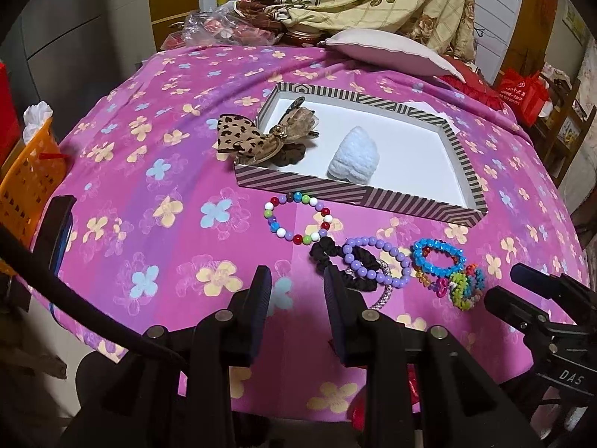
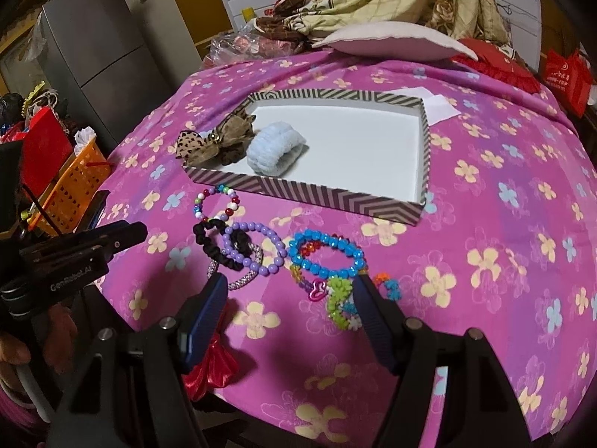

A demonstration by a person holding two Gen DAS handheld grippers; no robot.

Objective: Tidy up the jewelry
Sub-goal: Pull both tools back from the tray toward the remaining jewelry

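We hold both grippers low over the near edge of the pink cloth [image 1: 156,171], and neither one has anything in it; the left gripper [image 1: 296,283] has its fingers parted with bare cloth showing between them, and the right gripper [image 2: 291,295] is spread wider, fingers released, straddling the flower beads [image 2: 337,300].

The tray [image 1: 358,196] sits ahead of us, well back from the loose pieces, its long axis running away to our right; already inside are the bow [image 1: 261,136], draped over the left wall with its wings spread left and right, and the white scrunchie [image 1: 354,155] beside it — so we judge the sorting has begun and most of it is left.

The rest lie in a loose row on the cloth between us and the tray, flat, their openings facing up; the mixed bracelet [image 1: 298,220] is nearest the tray wall; the purple bracelet [image 1: 377,261] overlaps the black scrunchie [image 1: 328,254] and a sparkly band [image 2: 242,280]; the blue bracelet [image 2: 324,257] lies to the right, touching the flower beads — that tangle, we think, is why the right fingers are set so wide, lined up to close across the cluster's short side.
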